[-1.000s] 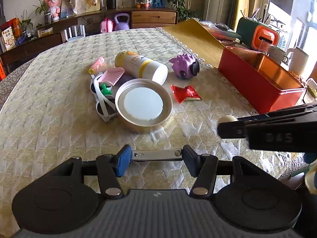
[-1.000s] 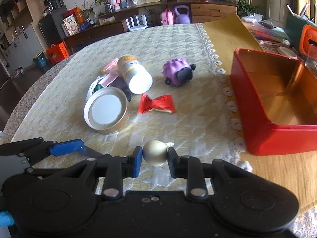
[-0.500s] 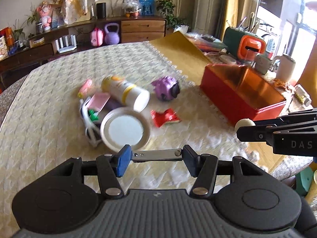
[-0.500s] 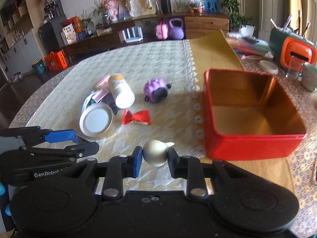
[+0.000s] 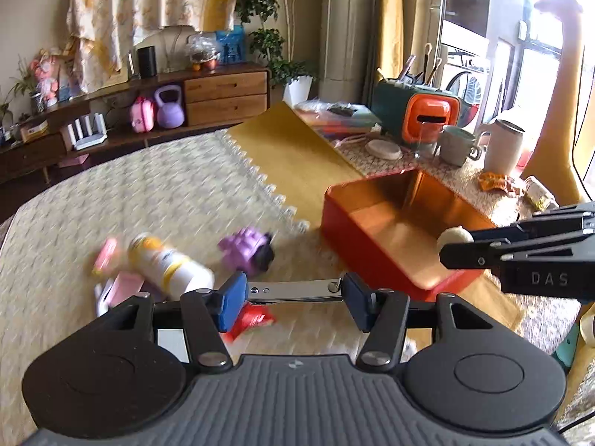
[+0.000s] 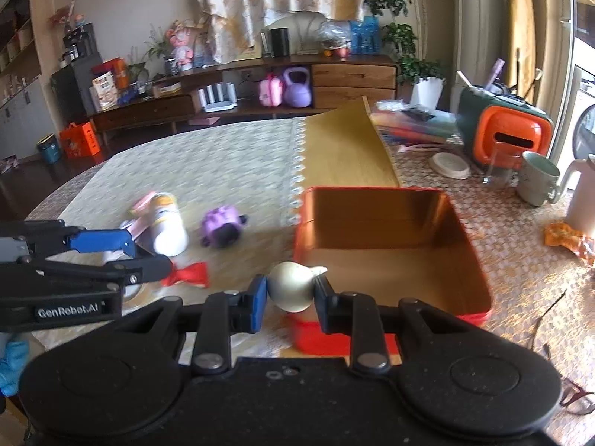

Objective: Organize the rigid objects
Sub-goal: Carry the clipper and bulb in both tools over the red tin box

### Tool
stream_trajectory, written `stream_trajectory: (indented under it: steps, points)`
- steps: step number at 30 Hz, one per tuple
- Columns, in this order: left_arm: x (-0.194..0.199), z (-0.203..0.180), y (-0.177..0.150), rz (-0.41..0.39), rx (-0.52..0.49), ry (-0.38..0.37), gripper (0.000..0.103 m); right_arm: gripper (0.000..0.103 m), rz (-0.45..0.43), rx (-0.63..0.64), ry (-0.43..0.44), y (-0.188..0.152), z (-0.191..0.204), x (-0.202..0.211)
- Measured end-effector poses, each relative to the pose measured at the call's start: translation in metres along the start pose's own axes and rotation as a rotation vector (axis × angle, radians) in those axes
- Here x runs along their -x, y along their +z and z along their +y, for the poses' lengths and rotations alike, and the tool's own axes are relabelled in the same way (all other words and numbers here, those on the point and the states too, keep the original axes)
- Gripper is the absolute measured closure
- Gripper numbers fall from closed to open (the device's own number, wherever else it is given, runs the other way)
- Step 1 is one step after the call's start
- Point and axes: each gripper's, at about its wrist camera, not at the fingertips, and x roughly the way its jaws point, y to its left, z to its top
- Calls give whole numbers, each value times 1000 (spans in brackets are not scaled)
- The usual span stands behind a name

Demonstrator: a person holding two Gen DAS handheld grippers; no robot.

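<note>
Open red rectangular metal tin (image 6: pixel 390 245) waiting beside the cream cloth, likely the drop spot. Left gripper (image 5: pixel 293 293) clamped endwise on a flat silver metal clipper (image 5: pixel 293 290); right gripper (image 6: pixel 292 290) clamped on a small cream garlic-shaped bulb (image 6: pixel 292 286) (near the tin's front wall).

Glossy metal red tin (image 6: pixel 390 260) beyond claw; brushed steel nail clipper (image 5: pixel 293 290) between pads; woven matt tablecloth (image 5: pixel 148 193) beneath.

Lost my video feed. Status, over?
Left gripper shut on nail clipper. Right gripper shut on garlic bulb, near red tin. Tin empty, nothing blocking.
</note>
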Motion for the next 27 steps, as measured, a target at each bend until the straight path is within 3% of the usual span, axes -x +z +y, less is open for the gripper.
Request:
stream_trajectory:
  steps: [19,27]
  points:
    - [-98,-85,83,3,-182,-108,46,77,48,-8,-81,12,-73,-37]
    - [-160,-113,92,126,-189,-147,46,77,116,-4,-79,10,-90,-65]
